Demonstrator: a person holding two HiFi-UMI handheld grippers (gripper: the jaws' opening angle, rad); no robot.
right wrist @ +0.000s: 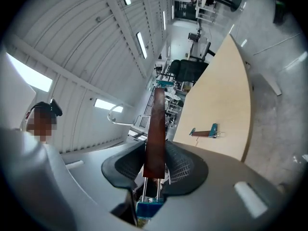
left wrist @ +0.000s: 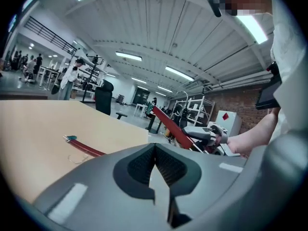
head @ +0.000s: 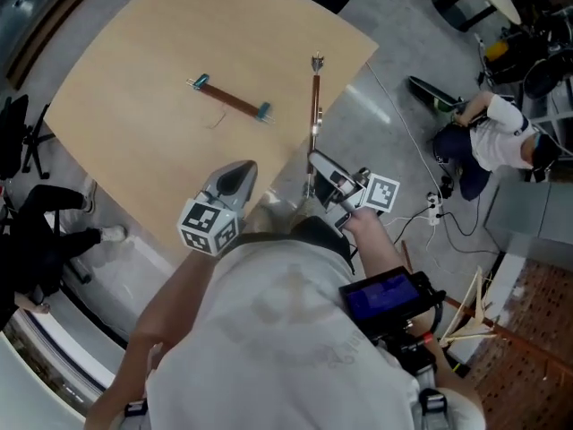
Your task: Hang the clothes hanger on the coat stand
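My right gripper (head: 324, 176) (right wrist: 155, 166) is shut on a brown wooden clothes hanger (head: 315, 106) (right wrist: 155, 129) with teal clips at its ends. The bar sticks out from the jaws over the table's near edge, and its wire hook (right wrist: 118, 115) curves off to one side. A second hanger of the same kind (head: 230, 99) (left wrist: 84, 148) (right wrist: 207, 132) lies flat on the tan table (head: 134, 79). My left gripper (head: 235, 179) (left wrist: 155, 173) hovers at the table's near edge, shut with nothing between its pads. From the left gripper view, the held hanger (left wrist: 171, 124) rises from the right gripper (left wrist: 206, 134).
A person (head: 501, 137) sits on the grey floor at the right, with cables (head: 439, 209) nearby. A black office chair (head: 22, 141) stands left of the table. A black stand base (head: 457, 7) shows at the top right. Wooden pieces (head: 474, 321) lie at the lower right.
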